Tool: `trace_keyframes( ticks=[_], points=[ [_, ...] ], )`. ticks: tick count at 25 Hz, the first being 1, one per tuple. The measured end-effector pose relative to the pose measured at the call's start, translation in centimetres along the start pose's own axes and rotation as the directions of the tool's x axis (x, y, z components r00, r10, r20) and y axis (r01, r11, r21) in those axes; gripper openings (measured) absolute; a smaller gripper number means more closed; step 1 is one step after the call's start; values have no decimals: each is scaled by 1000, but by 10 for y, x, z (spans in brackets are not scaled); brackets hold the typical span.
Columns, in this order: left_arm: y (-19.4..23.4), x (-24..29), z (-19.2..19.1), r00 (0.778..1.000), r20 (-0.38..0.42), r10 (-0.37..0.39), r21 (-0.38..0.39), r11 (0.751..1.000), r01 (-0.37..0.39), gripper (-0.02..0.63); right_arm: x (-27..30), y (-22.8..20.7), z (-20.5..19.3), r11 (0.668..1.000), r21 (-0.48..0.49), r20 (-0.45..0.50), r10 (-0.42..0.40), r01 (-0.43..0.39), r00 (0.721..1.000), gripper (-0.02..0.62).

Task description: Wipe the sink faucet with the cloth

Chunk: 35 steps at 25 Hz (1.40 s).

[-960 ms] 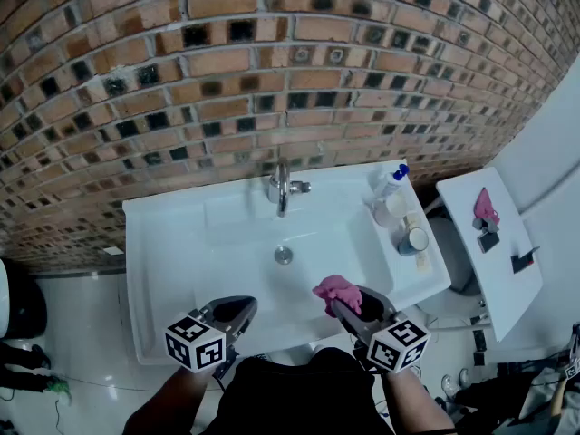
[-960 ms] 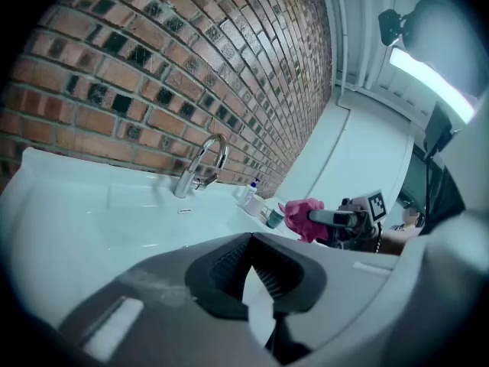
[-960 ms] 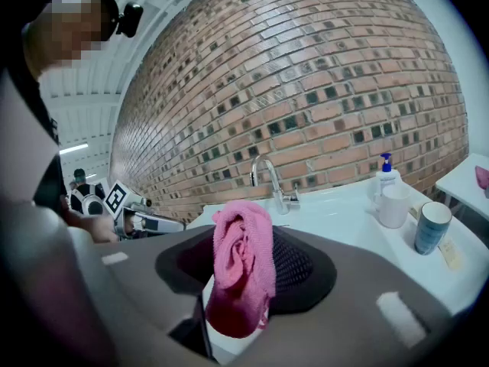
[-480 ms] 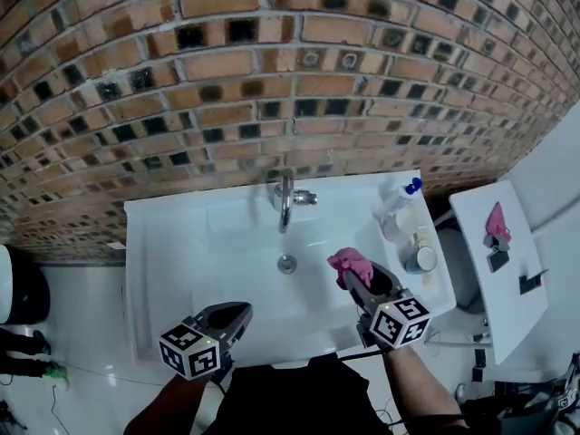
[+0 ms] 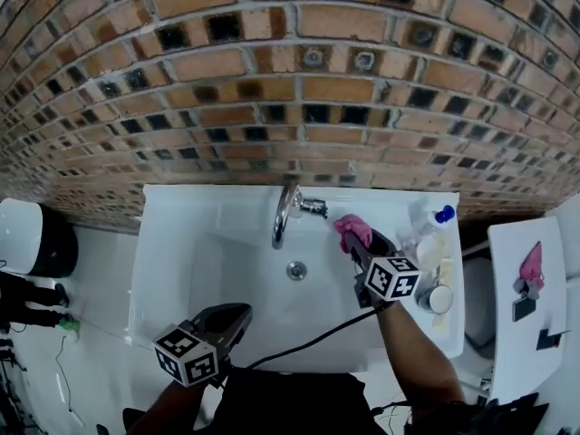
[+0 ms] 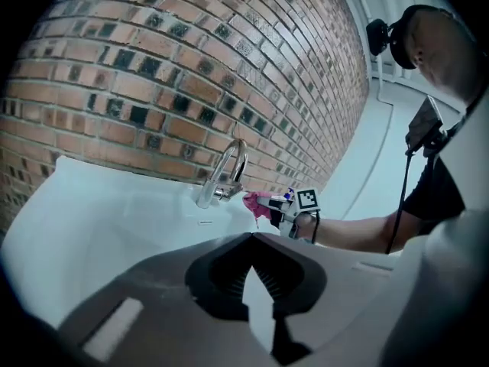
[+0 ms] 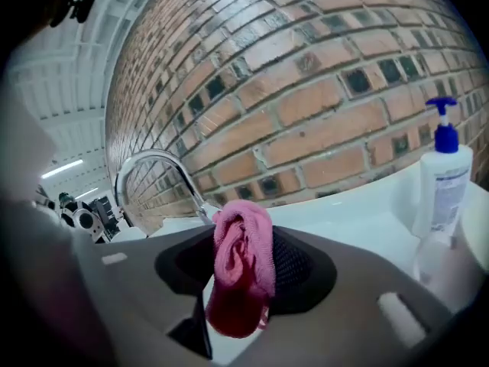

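Note:
The chrome faucet (image 5: 283, 214) rises at the back of the white sink (image 5: 172, 243), with its handle on its right side. My right gripper (image 5: 361, 243) is shut on a bunched pink cloth (image 5: 352, 228) and holds it just right of the faucet handle, close to it; I cannot tell whether they touch. In the right gripper view the cloth (image 7: 241, 270) fills the jaws and the faucet (image 7: 153, 170) curves up at the left. My left gripper (image 5: 231, 318) hovers shut and empty over the sink's front edge. In the left gripper view the faucet (image 6: 225, 170) and the cloth (image 6: 256, 202) lie ahead.
A brick wall (image 5: 272, 80) backs the sink. A pump bottle (image 5: 426, 227) and a round tin (image 5: 439, 299) stand on the sink's right ledge. A white side shelf (image 5: 521, 333) at the right carries another pink cloth (image 5: 531, 265). The drain (image 5: 296, 270) is mid-basin.
My right gripper has carried the pink cloth from the sink's front edge up to the faucet's right side. The left gripper has stayed at the front edge.

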<state>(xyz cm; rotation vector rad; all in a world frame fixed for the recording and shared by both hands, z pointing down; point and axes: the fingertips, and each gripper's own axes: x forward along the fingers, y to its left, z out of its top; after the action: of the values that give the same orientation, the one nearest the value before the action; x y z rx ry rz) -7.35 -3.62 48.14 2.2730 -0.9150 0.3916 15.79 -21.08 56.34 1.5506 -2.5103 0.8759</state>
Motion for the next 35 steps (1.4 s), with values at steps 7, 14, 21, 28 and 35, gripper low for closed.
trace_keyframes(
  ticks=[7, 14, 21, 28, 35],
  points=[
    [-14, 8, -14, 994, -1, 106, -78, 991, -106, 6, 64, -14, -9, 994, -56, -105, 89, -95, 991, 189],
    [-24, 6, -23, 985, 5, 172, -117, 978, -171, 6, 91, -20, -22, 984, -123, -187, 101, -125, 977, 189],
    [-36, 3, -40, 983, -11, 186, -134, 973, -186, 6, 93, -4, -11, 929, -314, -210, 132, -195, 969, 189],
    [-40, 0, -41, 982, -10, 189, -124, 974, -188, 6, 76, 15, 4, 918, -318, -178, 189, -238, 966, 186],
    [-48, -2, -47, 986, -22, 168, -102, 980, -169, 6, 57, 31, 15, 935, -225, -121, 252, -273, 960, 184]
  ],
)
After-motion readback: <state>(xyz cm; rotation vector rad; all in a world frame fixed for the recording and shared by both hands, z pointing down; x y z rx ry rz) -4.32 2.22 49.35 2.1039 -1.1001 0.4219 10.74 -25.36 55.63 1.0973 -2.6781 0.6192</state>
